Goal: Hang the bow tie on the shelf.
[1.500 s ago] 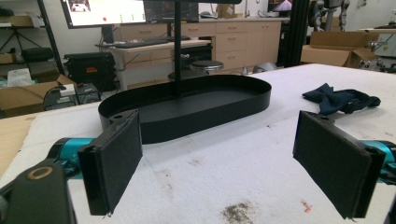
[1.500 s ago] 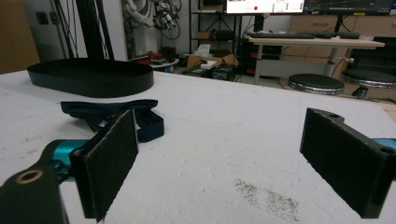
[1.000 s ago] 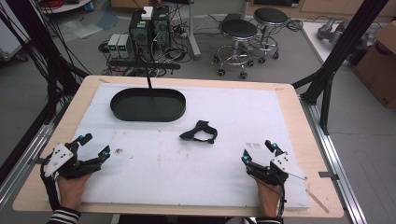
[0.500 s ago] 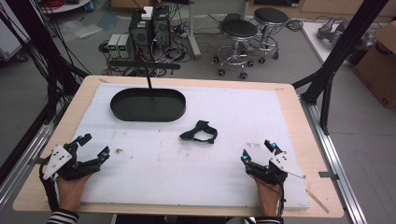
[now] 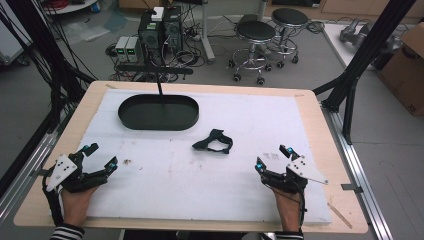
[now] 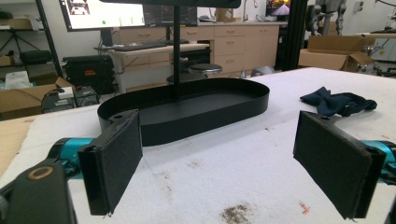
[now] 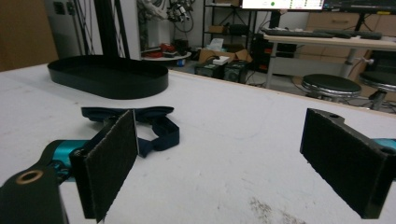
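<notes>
Lying between both spread claws, dark cloth (image 5: 213, 141) untouched.

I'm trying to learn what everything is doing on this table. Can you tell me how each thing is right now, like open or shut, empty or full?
left gripper: open, holding nothing, near the table's left edge.
right gripper: open, holding nothing, near the table's right side.
dark cloth band: crumpled, lying loose on the white mat, apart from both grippers.
black oval tray: empty, flat on the mat.
</notes>
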`<action>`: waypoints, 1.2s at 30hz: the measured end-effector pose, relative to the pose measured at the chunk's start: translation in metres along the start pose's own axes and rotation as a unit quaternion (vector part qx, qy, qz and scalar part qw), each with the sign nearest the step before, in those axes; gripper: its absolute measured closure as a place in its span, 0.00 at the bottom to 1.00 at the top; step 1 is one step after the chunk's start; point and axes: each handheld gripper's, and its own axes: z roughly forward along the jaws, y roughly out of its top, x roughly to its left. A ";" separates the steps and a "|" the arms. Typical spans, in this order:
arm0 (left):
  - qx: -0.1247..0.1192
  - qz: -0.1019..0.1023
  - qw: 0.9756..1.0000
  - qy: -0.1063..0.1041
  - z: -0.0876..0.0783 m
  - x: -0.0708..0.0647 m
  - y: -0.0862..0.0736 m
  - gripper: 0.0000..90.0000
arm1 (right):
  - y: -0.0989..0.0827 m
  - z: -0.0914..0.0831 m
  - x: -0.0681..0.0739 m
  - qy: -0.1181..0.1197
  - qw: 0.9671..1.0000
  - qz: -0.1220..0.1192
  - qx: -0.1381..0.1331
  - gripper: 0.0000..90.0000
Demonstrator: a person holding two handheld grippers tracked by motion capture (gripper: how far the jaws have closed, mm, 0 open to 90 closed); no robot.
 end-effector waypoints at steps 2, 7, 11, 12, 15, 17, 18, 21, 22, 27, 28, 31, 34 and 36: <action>0.003 0.003 1.000 0.001 0.000 -0.001 0.000 0.18 | 0.006 0.001 0.001 0.003 1.000 -0.007 0.006 0.12; 0.009 0.012 1.000 0.002 0.001 -0.002 0.001 0.18 | 0.017 0.007 0.001 0.011 1.000 0.001 0.013 0.12; 0.011 0.015 1.000 0.002 0.002 -0.003 0.001 0.18 | 0.033 0.019 0.003 0.023 0.999 -0.017 0.037 0.12; 0.012 0.016 1.000 0.002 0.002 -0.003 0.001 0.18 | 0.033 0.019 0.003 0.023 0.999 -0.017 0.037 0.12; 0.012 0.016 1.000 0.002 0.002 -0.003 0.001 0.18 | 0.042 0.027 0.004 0.030 0.998 -0.013 0.048 0.12; 0.013 0.016 1.000 0.003 0.002 -0.003 0.001 0.18 | 0.047 0.032 0.004 0.034 0.997 -0.019 0.059 0.12; 0.013 0.015 1.000 0.003 0.003 -0.003 0.001 0.18 | 0.049 0.034 0.004 0.035 0.997 -0.021 0.062 0.12; 0.014 0.015 1.000 0.002 0.003 -0.003 0.001 0.18 | 0.056 0.041 0.005 0.043 0.996 -0.024 0.075 0.12; 0.014 0.015 1.000 0.002 0.003 -0.003 0.001 0.18 | 0.058 0.044 0.005 0.046 0.995 -0.026 0.081 0.12; 0.015 0.017 1.000 0.002 0.003 -0.003 0.001 0.18 | 0.064 0.061 0.007 0.059 0.992 -0.038 0.104 0.12; 0.015 0.017 1.000 0.002 0.003 -0.003 0.001 0.18 | 0.065 0.068 0.009 0.063 0.990 -0.041 0.117 0.12; 0.014 0.018 1.000 0.003 0.003 -0.004 0.001 0.18 | 0.067 0.082 0.012 0.069 0.986 -0.054 0.144 0.12; 0.011 0.018 1.000 0.003 0.002 -0.004 0.001 0.18 | 0.069 0.094 0.014 0.073 0.981 -0.066 0.165 0.12; 0.011 0.018 1.000 0.003 0.002 -0.004 0.001 0.18 | 0.070 0.098 0.015 0.073 0.980 -0.069 0.171 0.12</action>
